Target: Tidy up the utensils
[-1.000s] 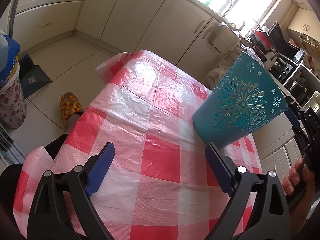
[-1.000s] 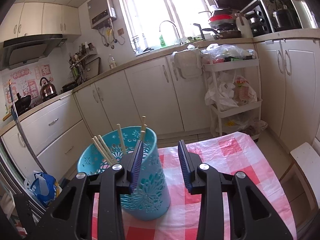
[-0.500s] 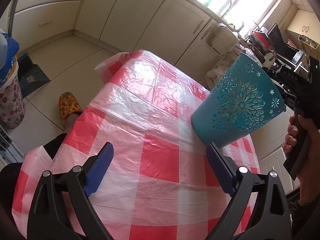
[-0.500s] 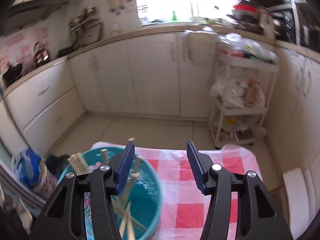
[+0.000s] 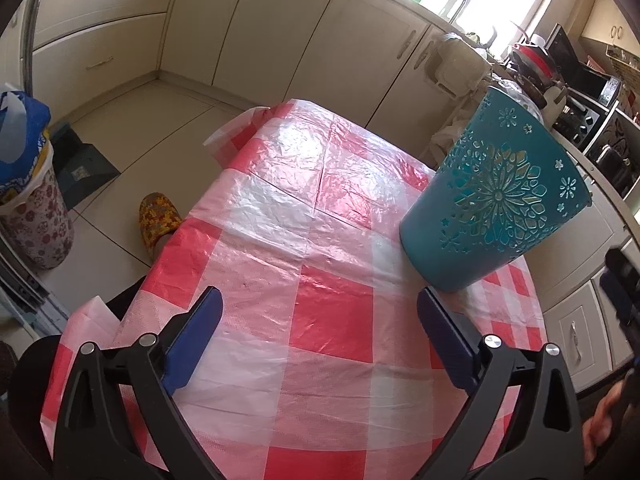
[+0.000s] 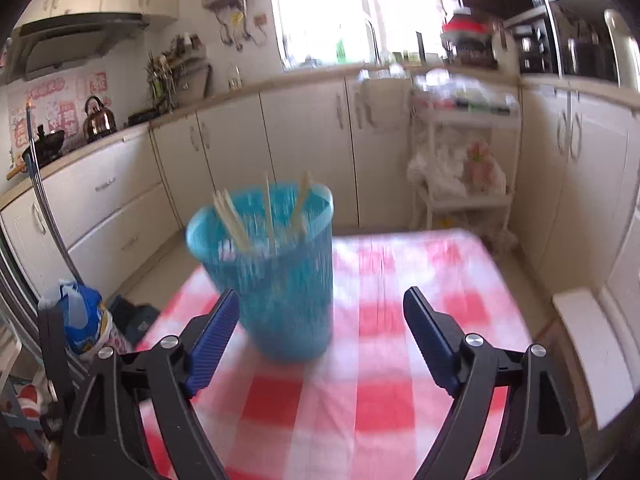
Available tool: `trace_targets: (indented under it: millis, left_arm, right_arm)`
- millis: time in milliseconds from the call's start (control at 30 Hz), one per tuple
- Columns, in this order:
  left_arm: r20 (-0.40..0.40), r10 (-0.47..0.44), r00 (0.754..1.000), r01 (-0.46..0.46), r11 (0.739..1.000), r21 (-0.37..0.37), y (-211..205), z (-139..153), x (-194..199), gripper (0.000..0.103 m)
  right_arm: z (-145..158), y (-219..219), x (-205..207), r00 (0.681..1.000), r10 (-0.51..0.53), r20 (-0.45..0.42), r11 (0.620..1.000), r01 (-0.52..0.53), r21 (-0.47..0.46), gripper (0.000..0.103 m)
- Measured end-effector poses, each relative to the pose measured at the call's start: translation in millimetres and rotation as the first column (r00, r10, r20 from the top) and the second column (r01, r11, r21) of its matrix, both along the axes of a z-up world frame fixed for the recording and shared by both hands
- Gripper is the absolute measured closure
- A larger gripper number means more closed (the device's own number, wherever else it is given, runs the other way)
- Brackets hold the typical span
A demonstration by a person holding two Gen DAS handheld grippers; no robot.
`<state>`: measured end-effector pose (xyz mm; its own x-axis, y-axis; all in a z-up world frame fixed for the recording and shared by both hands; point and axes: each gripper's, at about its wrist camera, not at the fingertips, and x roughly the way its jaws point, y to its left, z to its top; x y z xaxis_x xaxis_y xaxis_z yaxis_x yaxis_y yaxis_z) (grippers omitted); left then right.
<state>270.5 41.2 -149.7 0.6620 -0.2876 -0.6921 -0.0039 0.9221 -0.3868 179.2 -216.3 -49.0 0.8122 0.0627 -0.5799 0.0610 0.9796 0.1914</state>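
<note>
Right wrist view, teal holder (image 6: 280, 276) just ahead of opening, empty right tool (image 6: 322, 312)

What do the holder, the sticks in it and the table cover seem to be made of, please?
Holder: probably moulded plastic, matt teal, with cut-through flower patterns. Sticks: likely bamboo or wood, pale and thin; blur hides any grain. Table cover: thin plastic sheet, glossy and crinkled with fold lines, in red and white checks.
</note>
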Motion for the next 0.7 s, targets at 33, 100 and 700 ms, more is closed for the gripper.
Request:
trace_targets:
  millis: [33, 100, 700]
  left_arm:
    - [-0.001, 0.001, 1.000, -0.001, 1.000, 0.015, -1, 1, -1, 0.008]
    - [0.003, 0.000, 1.000, 0.000, 0.999, 0.049, -4, 3, -5, 0.008]
    - [0.052, -0.026, 0.998, 0.014, 0.976, 0.216, 0, 95, -105, 0.008]
  right_arm:
    - [-9, 1, -3, 1.000, -0.002, -0.031, 1.000, 0.002, 0.008, 0.022]
    - [-30, 1, -5, 0.994, -0.010, -0.109, 0.999, 0.014, 0.029, 0.022]
    - [20, 42, -92, 0.989, 0.056, -0.136, 0.996, -0.047, 0.072, 0.008]
